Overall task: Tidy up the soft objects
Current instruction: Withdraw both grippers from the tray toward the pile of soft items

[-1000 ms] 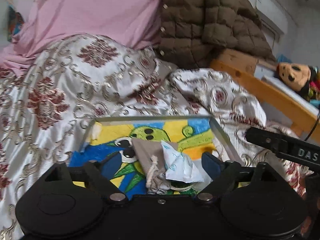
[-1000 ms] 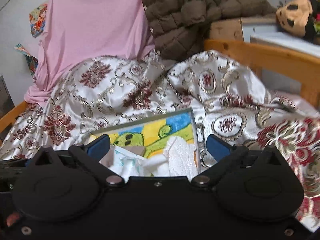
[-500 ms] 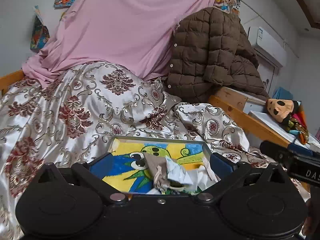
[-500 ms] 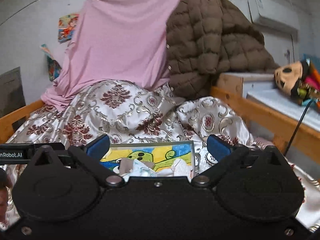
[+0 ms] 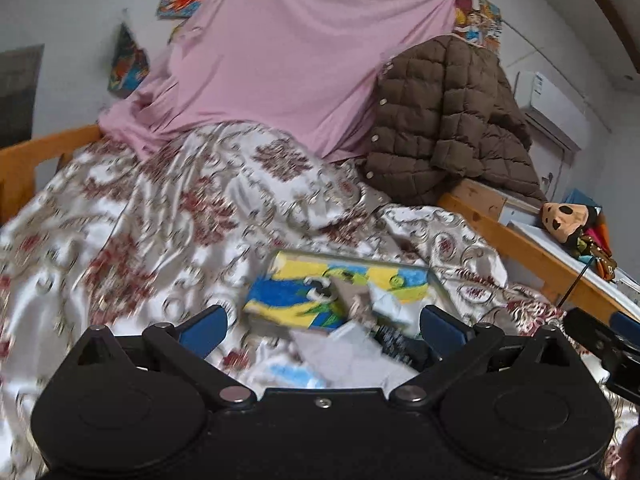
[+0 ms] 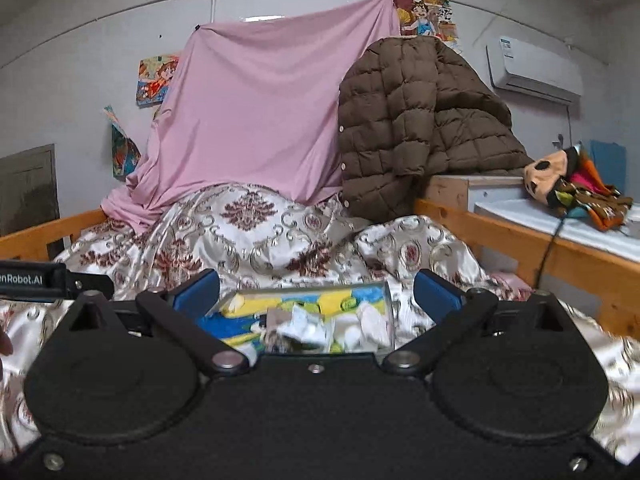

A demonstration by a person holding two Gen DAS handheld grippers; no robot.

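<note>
A shallow tray with a bright yellow, blue and green picture lies on the patterned quilt. In it lie a grey drawstring pouch and crumpled white soft pieces. The right wrist view shows the same tray, the pouch and the white pieces. My left gripper is open, well back from the tray, with nothing between its blue pads. My right gripper is also open and empty, set back from the tray. Blurred white and pale blue pieces lie on the quilt nearer to me.
A satin quilt covers the bed. A pink sheet and a brown quilted jacket hang behind. Wooden rails border the bed. A plush toy lies on a white ledge at the right. My right gripper's body shows at the edge.
Both grippers have drawn back from the tray and risen a little, so more of the room shows. The left jaws stand wider than a second ago.
</note>
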